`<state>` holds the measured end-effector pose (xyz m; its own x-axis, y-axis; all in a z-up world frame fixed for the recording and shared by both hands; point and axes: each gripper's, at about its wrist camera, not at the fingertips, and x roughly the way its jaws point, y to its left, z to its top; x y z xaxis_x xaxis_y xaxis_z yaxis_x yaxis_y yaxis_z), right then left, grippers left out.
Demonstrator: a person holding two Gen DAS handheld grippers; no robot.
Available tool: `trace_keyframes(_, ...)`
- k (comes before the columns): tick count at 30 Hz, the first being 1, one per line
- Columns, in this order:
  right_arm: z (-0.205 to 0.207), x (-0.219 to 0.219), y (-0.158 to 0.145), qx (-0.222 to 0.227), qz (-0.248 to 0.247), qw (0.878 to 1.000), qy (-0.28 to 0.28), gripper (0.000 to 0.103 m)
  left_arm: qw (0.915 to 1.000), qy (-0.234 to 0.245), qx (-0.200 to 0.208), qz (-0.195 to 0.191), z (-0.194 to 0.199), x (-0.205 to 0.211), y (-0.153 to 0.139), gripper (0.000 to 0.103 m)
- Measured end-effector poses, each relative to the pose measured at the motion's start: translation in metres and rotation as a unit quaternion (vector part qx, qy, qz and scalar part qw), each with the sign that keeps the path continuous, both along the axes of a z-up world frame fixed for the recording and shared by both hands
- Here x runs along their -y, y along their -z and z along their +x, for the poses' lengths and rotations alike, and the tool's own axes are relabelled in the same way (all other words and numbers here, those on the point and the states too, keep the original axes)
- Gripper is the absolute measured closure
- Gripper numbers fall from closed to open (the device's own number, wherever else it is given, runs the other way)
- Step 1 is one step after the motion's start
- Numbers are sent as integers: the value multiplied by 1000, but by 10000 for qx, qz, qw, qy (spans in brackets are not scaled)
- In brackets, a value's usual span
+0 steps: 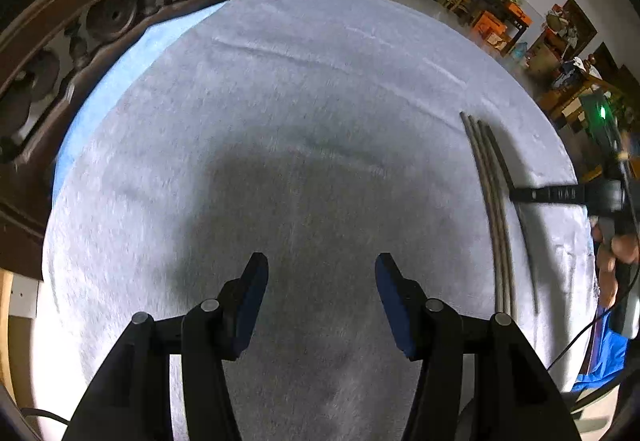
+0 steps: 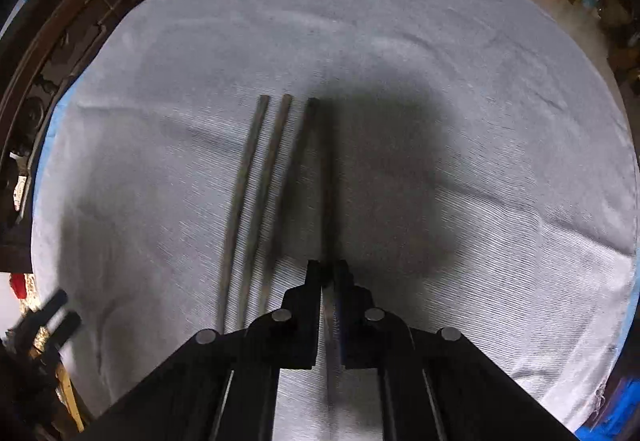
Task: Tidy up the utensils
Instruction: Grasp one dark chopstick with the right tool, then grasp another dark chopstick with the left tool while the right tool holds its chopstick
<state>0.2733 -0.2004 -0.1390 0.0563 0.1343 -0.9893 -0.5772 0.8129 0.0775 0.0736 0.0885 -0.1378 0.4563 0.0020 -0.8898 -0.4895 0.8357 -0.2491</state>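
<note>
Several dark chopsticks lie side by side on the grey cloth (image 2: 440, 201). In the right wrist view two of them (image 2: 256, 177) lie left of centre, a third (image 2: 296, 161) beside them. My right gripper (image 2: 327, 273) is shut on another chopstick (image 2: 326, 181), which points straight ahead just above the cloth. In the left wrist view the chopsticks (image 1: 494, 201) sit at the right, with the right gripper (image 1: 516, 195) reaching in across them. My left gripper (image 1: 322, 273) is open and empty over bare cloth.
The grey cloth (image 1: 280, 101) covers a round table over a blue layer (image 1: 120, 69). A carved dark wooden chair back (image 1: 80, 21) stands at the far left. Shelves and clutter fill the room beyond. A hand (image 1: 620, 253) holds the right gripper.
</note>
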Motion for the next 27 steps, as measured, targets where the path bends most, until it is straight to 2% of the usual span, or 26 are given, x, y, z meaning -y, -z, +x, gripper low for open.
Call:
trace_keyframes(2, 4, 10, 1, -10, -79, 9999, 95, 96, 9999, 133, 7, -59, 11, 0, -5, 47)
trace_keyframes(8, 13, 19, 3, -232, 101, 9995, 185, 94, 9959, 829, -154, -323, 80, 9, -14, 47)
trace_keyframes(14, 22, 22, 4, -315, 195, 9992, 165, 94, 9865, 1337, -659, -678, 147, 37, -9, 47)
trace_keyframes(18, 27, 32, 2, -370, 350, 9984, 235, 94, 9822, 1333, -1027, -835, 174, 53, 2, 47)
trace_keyframes(22, 29, 47, 0, -397, 444, 9979, 262, 94, 9786, 1265, -1393, -830, 190, 64, 12, 47)
trace_keyframes(26, 25, 54, -3, -427, 510, 9974, 281, 94, 9763, 1208, -1664, -677, 197, 73, 21, 48)
trace_keyframes(27, 25, 55, -3, -436, 522, 9973, 292, 94, 9760, 1184, -1710, -644, 198, 74, 23, 51)
